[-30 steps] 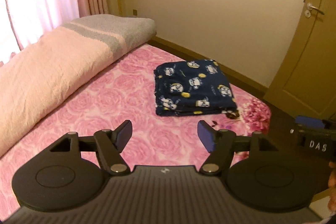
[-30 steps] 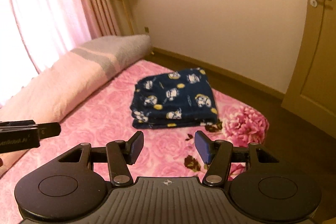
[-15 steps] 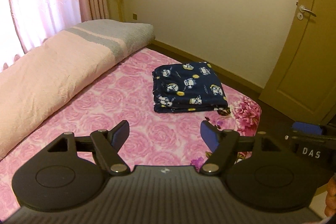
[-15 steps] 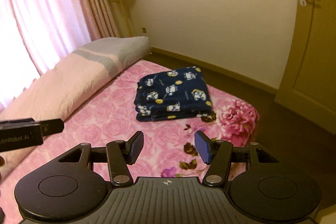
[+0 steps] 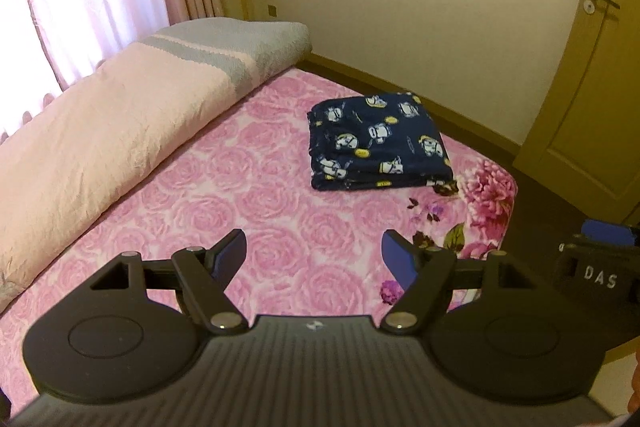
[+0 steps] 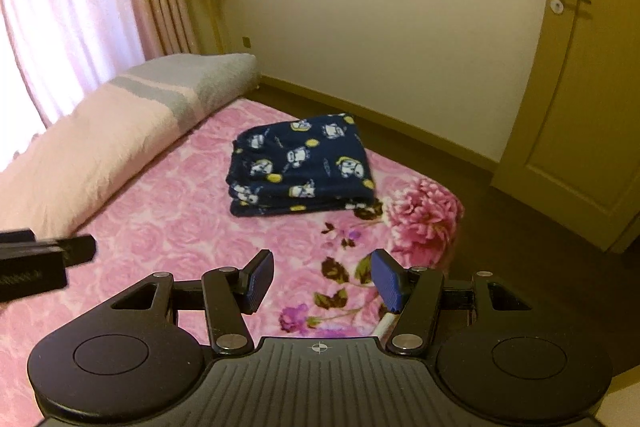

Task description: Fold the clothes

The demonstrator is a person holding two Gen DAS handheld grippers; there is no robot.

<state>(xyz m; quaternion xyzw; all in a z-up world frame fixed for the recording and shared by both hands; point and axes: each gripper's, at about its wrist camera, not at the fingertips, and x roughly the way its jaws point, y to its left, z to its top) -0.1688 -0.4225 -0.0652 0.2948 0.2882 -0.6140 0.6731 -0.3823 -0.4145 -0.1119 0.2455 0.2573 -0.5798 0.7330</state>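
Left wrist cam: garment [image 5: 378, 147] lies folded flat near bed [image 5: 280, 211] corner, as task wants. I hold L gripper [image 5: 314, 259] & R gripper [image 6: 322, 281] back, fingers apart, empty, well clear.

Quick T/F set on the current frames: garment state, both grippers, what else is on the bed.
1. The navy cartoon-print garment lies folded on the pink floral bedspread. True.
2. The left gripper is shut on the garment. False: it is open and holds nothing.
3. The right gripper is open. True.
4. The rolled pink-and-grey quilt lies on top of the garment. False: it lies along the window side, apart from it.
5. The door stands wide open. False: it looks closed.
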